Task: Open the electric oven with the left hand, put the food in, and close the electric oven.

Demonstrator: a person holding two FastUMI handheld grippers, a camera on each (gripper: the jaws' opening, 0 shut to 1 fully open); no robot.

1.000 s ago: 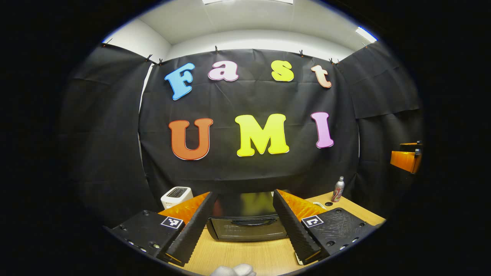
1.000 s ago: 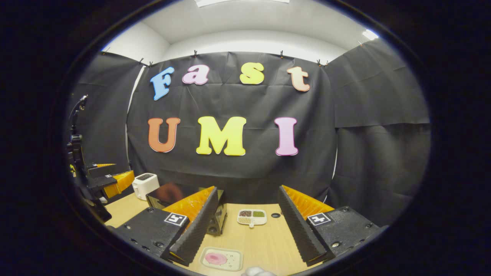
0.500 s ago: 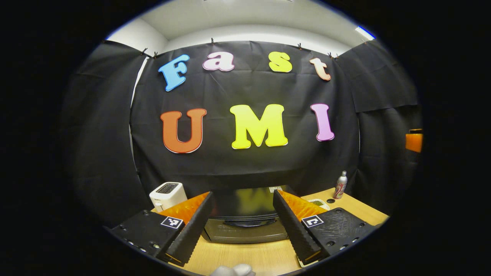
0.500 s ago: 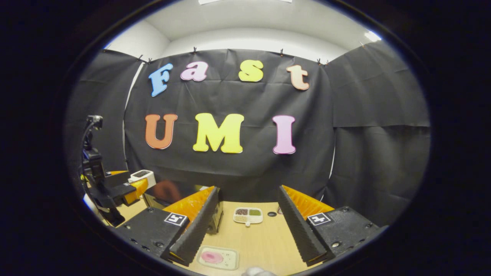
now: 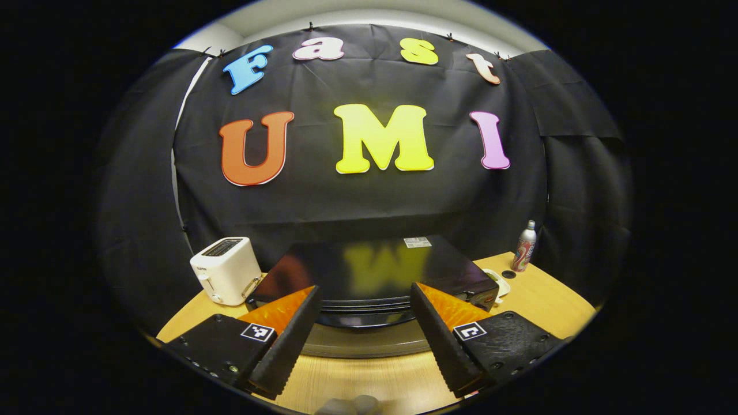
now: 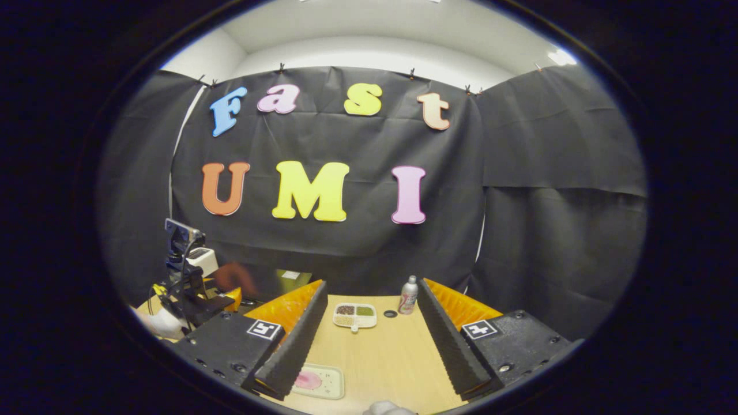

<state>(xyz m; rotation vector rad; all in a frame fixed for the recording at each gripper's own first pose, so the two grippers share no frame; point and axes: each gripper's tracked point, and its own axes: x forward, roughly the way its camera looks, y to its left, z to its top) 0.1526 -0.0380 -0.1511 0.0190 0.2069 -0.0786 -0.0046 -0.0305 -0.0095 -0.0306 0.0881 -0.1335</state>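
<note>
The black electric oven (image 5: pixel 369 268) stands straight ahead in the left gripper view, its glossy top facing me and its door handle (image 5: pixel 360 323) just below the top's front edge. My left gripper (image 5: pixel 365 288) hovers open close over that front edge, with nothing between its fingers. In the right gripper view my right gripper (image 6: pixel 372 283) is open above the wooden table (image 6: pixel 386 357). The food, a pink slice on a pale tray (image 6: pixel 316 381), lies by its left finger. Farther left I see the left gripper (image 6: pixel 190 288) before the oven (image 6: pixel 271 282).
A white toaster (image 5: pixel 225 271) stands left of the oven. Right of the oven are a small white dish (image 5: pixel 497 282) and a metal can (image 5: pixel 524 246). A divided dish (image 6: pixel 354 315) of grains and the can (image 6: pixel 408 294) sit at the table's back.
The left gripper has moved in toward the oven and now looks down on its top. The right gripper view has swung right, bringing the can into sight. Both stayed open.
</note>
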